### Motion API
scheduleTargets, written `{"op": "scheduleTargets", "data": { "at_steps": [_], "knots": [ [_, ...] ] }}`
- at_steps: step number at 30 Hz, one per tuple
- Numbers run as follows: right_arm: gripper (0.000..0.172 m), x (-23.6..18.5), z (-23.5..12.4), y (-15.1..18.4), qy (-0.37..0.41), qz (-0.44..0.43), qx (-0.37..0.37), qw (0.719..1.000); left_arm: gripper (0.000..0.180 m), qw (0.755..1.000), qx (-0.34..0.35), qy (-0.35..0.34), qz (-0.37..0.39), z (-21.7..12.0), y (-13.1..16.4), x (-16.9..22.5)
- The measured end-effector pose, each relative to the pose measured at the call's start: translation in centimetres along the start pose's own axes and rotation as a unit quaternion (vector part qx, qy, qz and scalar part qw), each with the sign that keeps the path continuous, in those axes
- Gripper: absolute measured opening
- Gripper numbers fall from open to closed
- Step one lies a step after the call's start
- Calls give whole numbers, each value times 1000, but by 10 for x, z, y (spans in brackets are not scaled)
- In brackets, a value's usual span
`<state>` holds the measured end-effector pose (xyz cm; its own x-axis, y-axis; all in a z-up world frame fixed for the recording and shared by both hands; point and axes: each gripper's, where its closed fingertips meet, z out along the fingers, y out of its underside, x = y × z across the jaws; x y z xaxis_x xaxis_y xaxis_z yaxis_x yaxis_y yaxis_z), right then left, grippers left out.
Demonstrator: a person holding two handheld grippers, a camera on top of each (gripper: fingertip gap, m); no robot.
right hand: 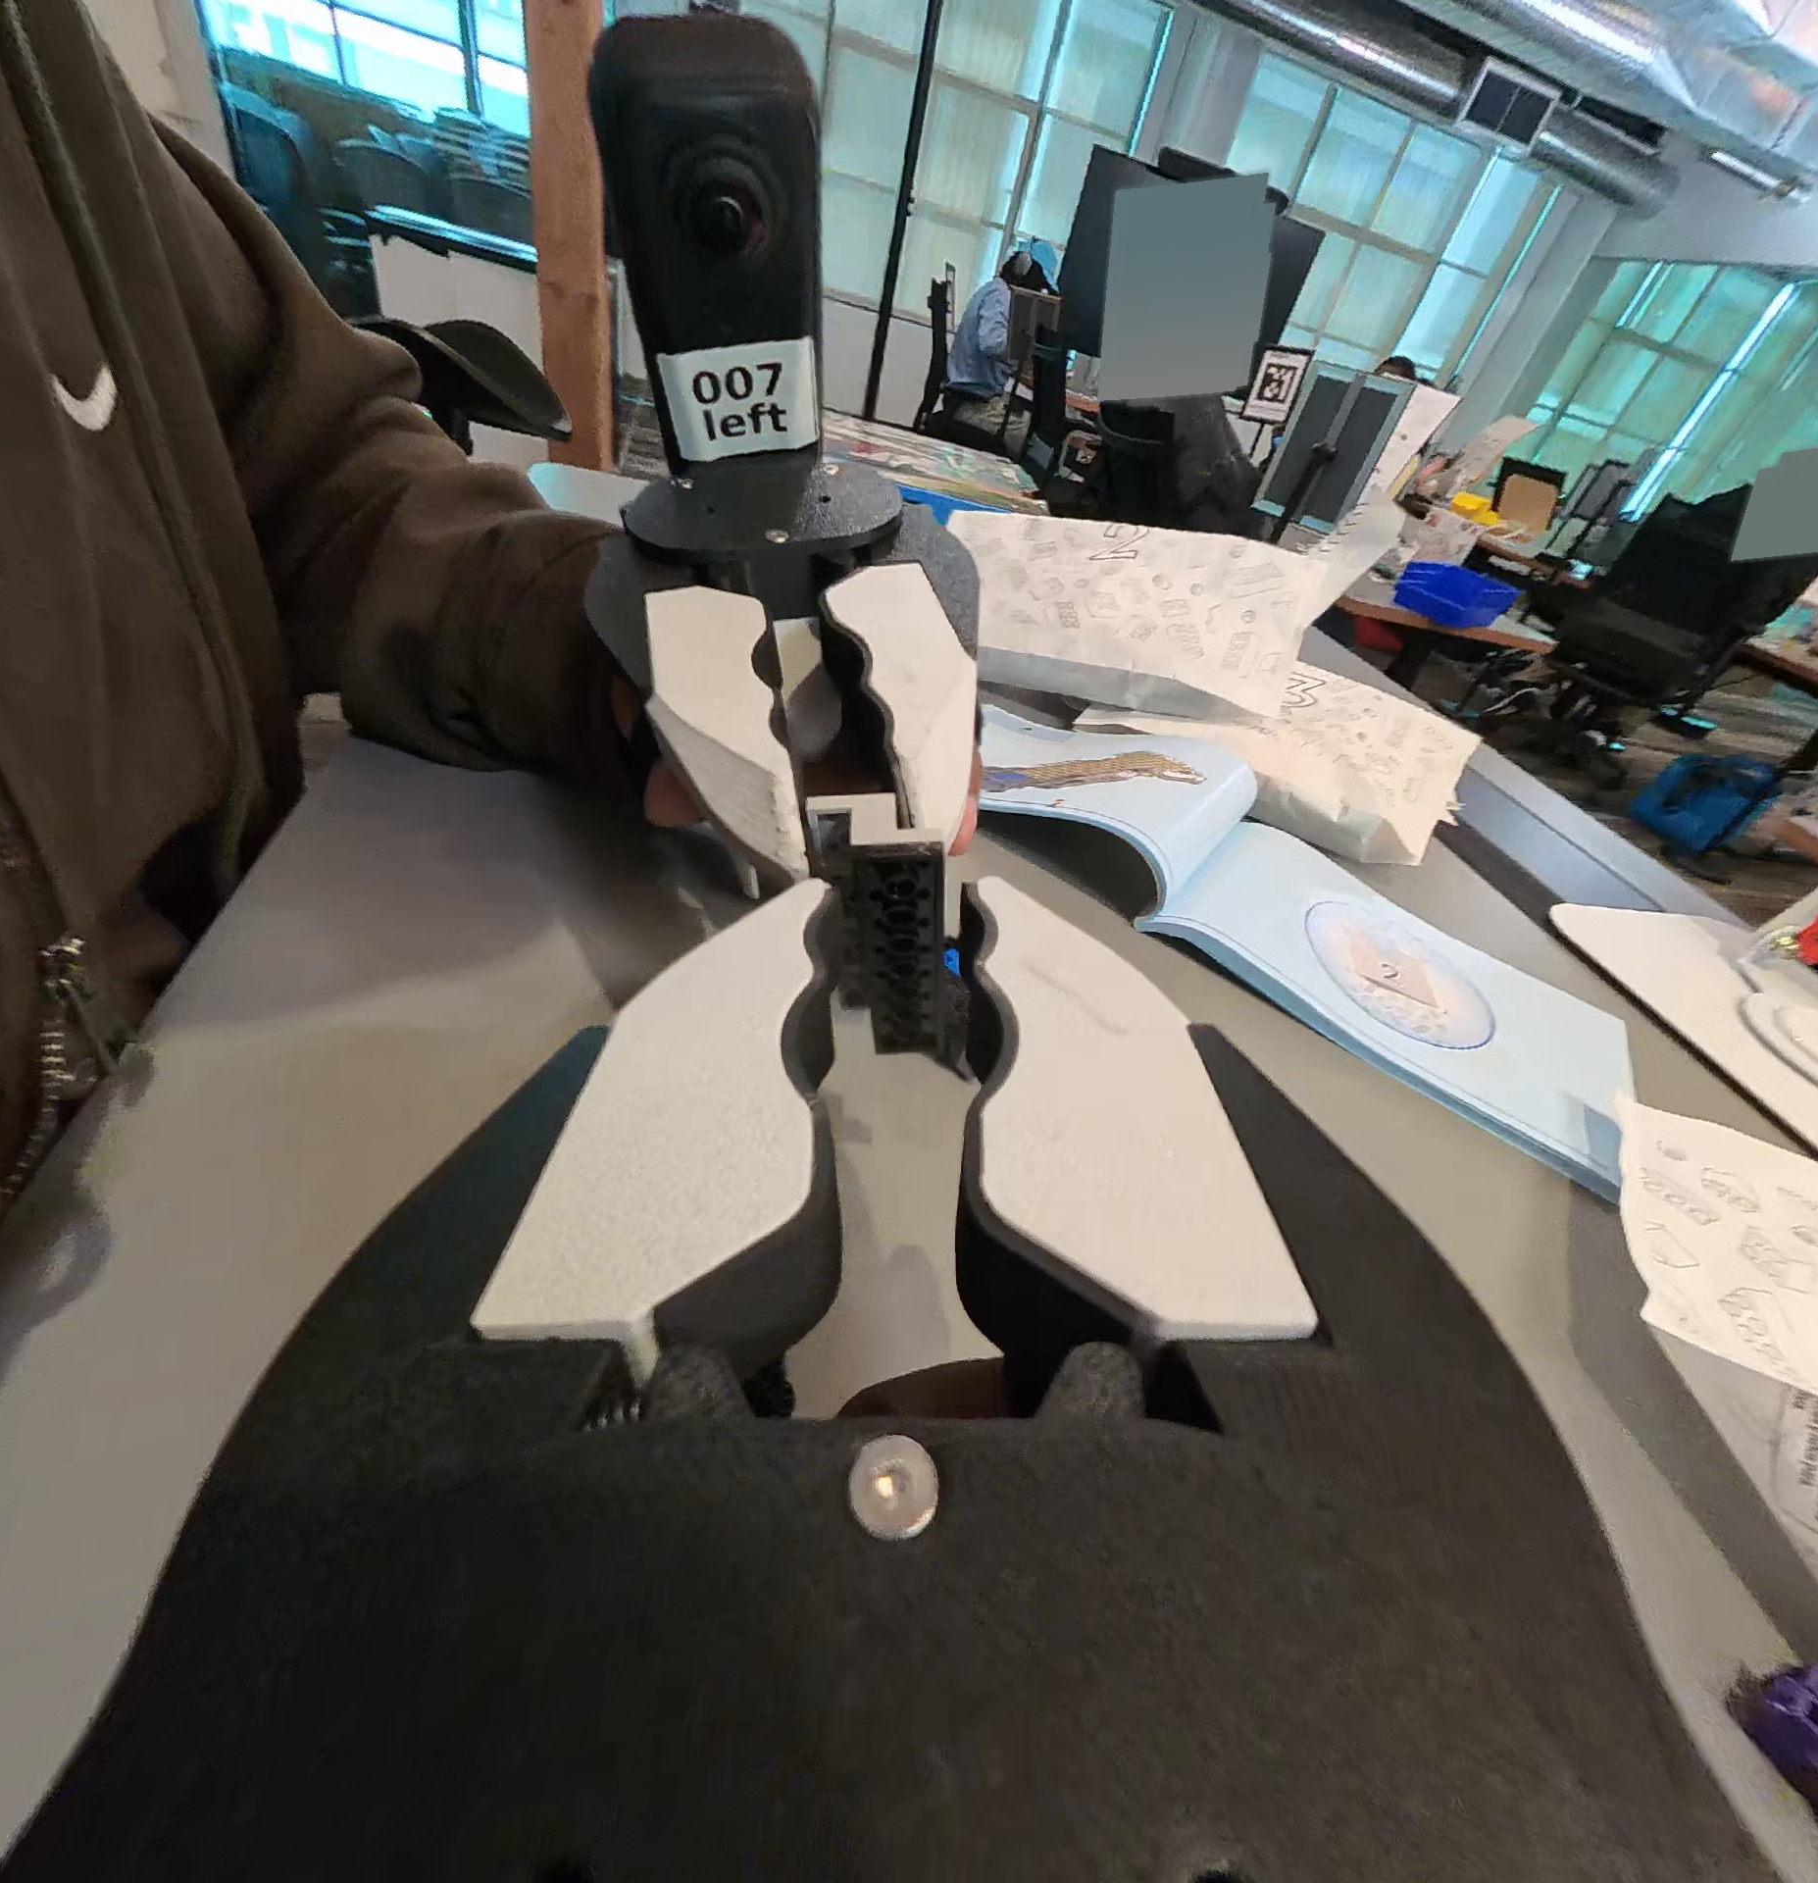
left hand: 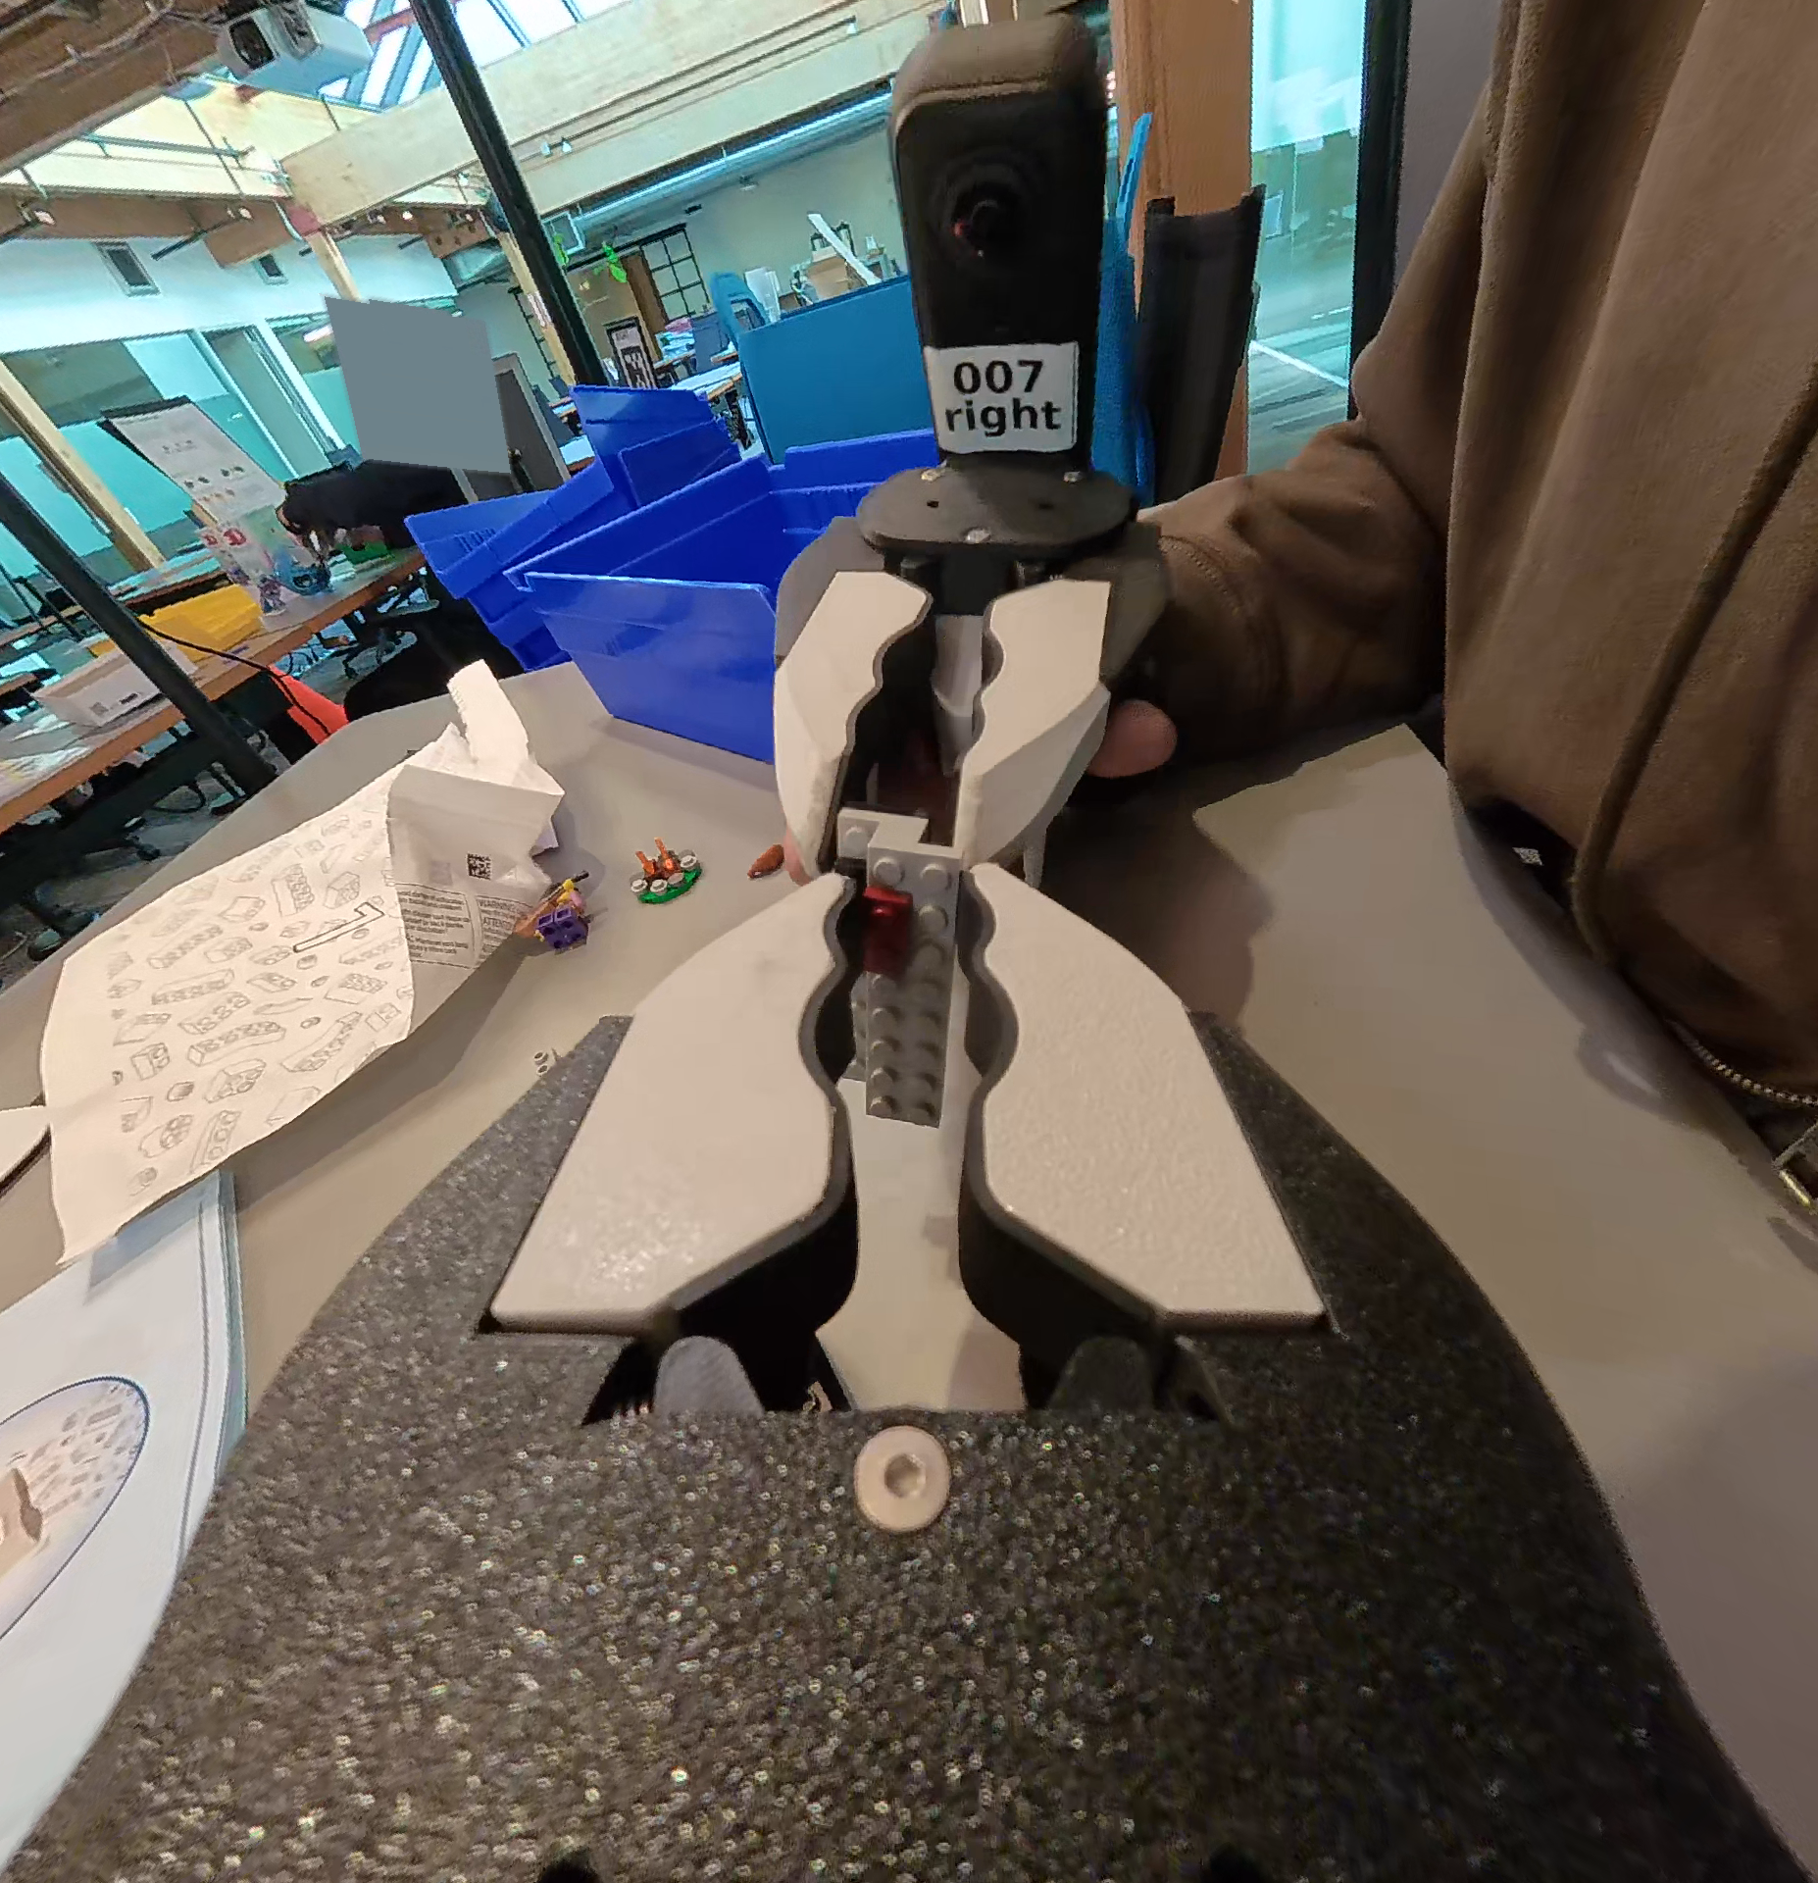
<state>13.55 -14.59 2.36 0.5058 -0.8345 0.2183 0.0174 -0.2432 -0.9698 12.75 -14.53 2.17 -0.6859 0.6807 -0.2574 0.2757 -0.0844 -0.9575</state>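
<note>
My left gripper [left hand: 903,897] is clamped on a long grey studded plate [left hand: 910,1019], pads pressed on both its long edges, studs facing my camera. A small dark red piece [left hand: 885,927] sits on the plate near its far end. My right gripper [right hand: 890,897] comes in from the opposite side, tips almost meeting the left's, and it's pinching the assembly too: from that side I see a black underside [right hand: 890,958] between its fingers, with a bit of blue [right hand: 951,958] tucked by one pad. A light grey notched piece [left hand: 869,825] sticks out at the far end, inside the other gripper's tips.

All this hangs just above the grey table [left hand: 1394,917]. Further out on the left are a torn paper bag [left hand: 243,978], a purple mini build [left hand: 564,922] and a green-based one [left hand: 671,876], then blue bins [left hand: 660,632]. On the right, an open booklet [right hand: 1394,968].
</note>
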Motion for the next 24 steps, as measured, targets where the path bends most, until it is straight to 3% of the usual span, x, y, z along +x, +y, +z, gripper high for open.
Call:
{"op": "scheduleTargets", "data": {
  "at_steps": [10,19,24],
  "knots": [
    [16,-2,1,-6,-2,25,14,1000,17,999,23,8,-25,0,-4,2],
    [16,5,0,-10,5,60,21,998,15,993,41,19,-105,-2,-9,-5],
    [16,38,-29,-14,51,116,63,990,15,973,110,-38,-198,-37,-15,-51]
  ]
}}
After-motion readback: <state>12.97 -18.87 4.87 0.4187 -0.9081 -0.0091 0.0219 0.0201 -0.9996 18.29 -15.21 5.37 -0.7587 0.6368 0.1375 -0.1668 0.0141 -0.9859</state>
